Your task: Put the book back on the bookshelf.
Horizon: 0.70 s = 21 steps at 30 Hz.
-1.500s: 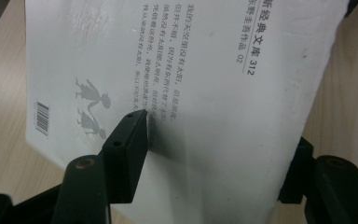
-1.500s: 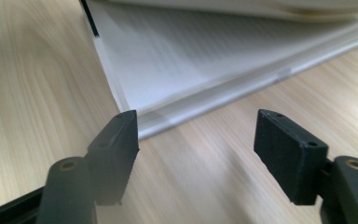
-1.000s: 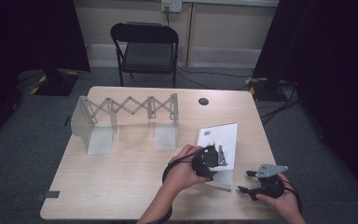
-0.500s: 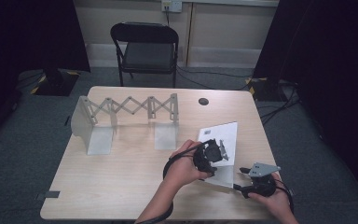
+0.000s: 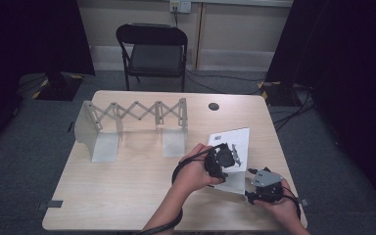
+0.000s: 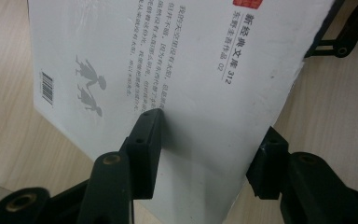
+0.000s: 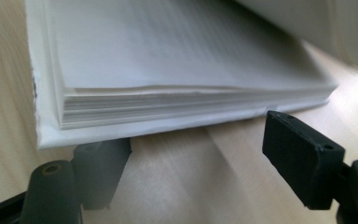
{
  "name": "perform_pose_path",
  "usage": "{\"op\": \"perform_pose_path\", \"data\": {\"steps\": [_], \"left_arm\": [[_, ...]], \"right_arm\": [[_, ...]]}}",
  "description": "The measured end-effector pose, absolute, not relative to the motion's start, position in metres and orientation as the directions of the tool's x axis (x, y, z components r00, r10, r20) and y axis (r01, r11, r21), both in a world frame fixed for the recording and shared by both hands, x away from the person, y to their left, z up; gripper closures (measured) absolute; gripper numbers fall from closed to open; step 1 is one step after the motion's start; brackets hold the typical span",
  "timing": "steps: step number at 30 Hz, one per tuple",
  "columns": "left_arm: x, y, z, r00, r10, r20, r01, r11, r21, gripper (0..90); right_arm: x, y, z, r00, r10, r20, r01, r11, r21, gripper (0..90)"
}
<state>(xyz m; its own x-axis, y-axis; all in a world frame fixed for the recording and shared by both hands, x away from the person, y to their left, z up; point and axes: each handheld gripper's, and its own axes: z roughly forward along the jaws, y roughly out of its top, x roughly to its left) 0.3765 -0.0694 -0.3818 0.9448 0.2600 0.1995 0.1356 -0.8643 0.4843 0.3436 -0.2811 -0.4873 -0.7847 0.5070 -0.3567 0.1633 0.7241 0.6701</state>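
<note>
Left gripper clamps the white book at the table's right front.
Its jaws have just closed on the book; right gripper, jaws apart and just widening, nears the lifted page edge.

Both forearms enter from below, one tool in each hand.
Left hand reaches forward with the left tool, whose jaws stand clamped on a book cover, one pad on its face, one at its edge. Right hand holds the right tool low and near; its jaws, just widened, stand apart without gripping.
</note>
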Motion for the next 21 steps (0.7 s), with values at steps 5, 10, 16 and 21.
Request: {"op": "perform_pose_path", "data": {"steps": [5,10,16,21], "left_arm": [[0.376,-0.069,-0.382,0.943,0.263,0.204,0.137,-0.866,0.482,52.0],[0.377,-0.069,-0.378,0.943,0.261,0.209,0.136,-0.871,0.473,52.7],[0.376,-0.066,-0.378,0.943,0.259,0.208,0.139,-0.877,0.460,51.2],[0.372,-0.056,-0.371,0.933,0.247,0.263,0.072,-0.842,0.534,46.5]], "right_arm": [[0.340,-0.278,-0.478,-0.767,0.429,-0.477,0.019,0.759,0.651,27.4],[0.339,-0.278,-0.474,-0.777,0.374,-0.507,-0.052,0.764,0.644,37.2],[0.335,-0.264,-0.460,-0.768,0.185,-0.613,-0.221,0.822,0.525,51.6],[0.339,-0.260,-0.445,-0.807,0.178,-0.563,-0.209,0.805,0.555,57.6]]}}
